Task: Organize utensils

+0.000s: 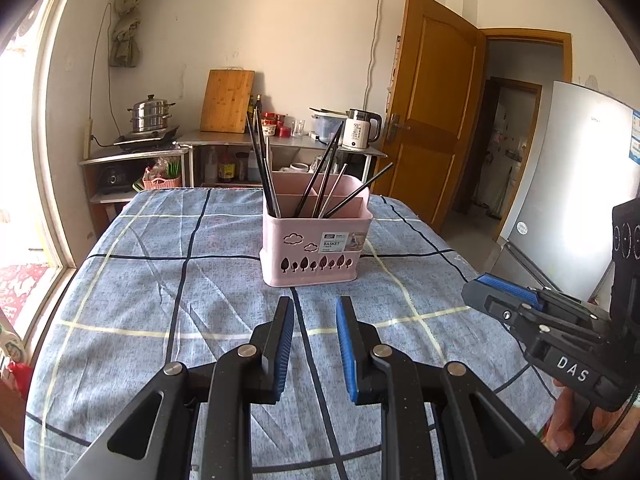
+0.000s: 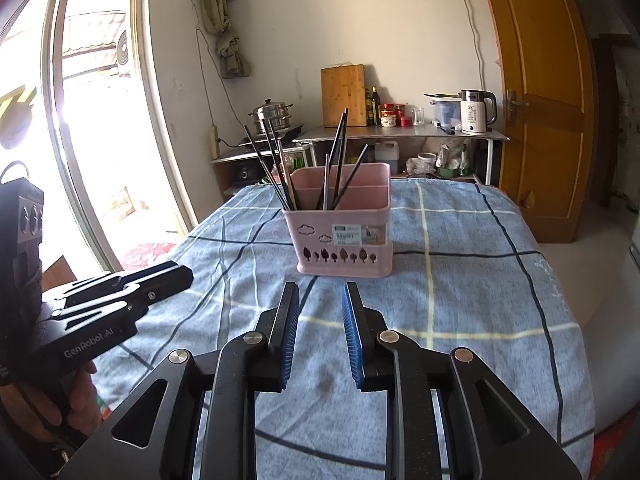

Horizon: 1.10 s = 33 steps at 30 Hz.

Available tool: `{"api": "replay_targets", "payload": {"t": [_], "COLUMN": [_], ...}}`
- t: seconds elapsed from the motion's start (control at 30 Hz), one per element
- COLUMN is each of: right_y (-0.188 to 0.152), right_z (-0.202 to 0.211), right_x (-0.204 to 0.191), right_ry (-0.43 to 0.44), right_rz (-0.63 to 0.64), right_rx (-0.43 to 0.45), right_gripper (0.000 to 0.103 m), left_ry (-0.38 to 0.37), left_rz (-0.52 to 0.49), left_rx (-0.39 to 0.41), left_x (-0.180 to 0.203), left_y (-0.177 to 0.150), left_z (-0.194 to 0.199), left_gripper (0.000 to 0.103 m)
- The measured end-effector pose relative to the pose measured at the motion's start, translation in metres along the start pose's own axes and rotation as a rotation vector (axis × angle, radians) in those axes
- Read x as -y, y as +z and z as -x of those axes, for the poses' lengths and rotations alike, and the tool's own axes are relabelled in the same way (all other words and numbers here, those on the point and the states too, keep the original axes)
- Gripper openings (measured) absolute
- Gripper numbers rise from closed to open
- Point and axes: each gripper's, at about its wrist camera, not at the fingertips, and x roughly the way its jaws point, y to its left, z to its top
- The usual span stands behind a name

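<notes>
The table [image 1: 120, 280], covered in a blue checked cloth, fills the lower field of both views and carries one item: a pink utensil basket [image 1: 316, 252] standing upright near the middle of the far half. The basket is divided into compartments; dark chopsticks [image 1: 264, 168] lean in its left section, and further sticks [image 1: 328, 176] fan rightward from the middle section, all with their long axes steeply raised and their tops splayed outward. No loose utensil is visible on the cloth. The left gripper [image 1: 315, 312] hovers over the near cloth, directly in line with the basket, which lies straight ahead and apart from it. Its jaws stand slightly parted with nothing between them. The right gripper [image 2: 320, 300] is likewise parted and empty, the basket ahead of it and a little to its right. Judged from both views, neither hand is clearly nearer.
</notes>
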Motion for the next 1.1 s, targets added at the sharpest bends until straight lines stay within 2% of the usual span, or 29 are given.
{"api": "replay_targets", "payload": {"t": [0.4, 1.1], "right_y": [-0.019, -0.027], "right_z": [0.012, 0.018], "right_x": [-0.009, -0.012], "right_ry": [-0.016, -0.039], "right_rz": [0.028, 0.031], "right_rx": [0.023, 0.049], "right_gripper": [0.024, 0.024], "left_ry": [0.002, 0.017], "left_rz": [-0.011, 0.009], "left_rx": [0.050, 0.061], "left_x": [0.004, 0.000], "left_y": [-0.020, -0.029], "left_z": [0.017, 0.013], "left_gripper": [0.021, 0.021]}}
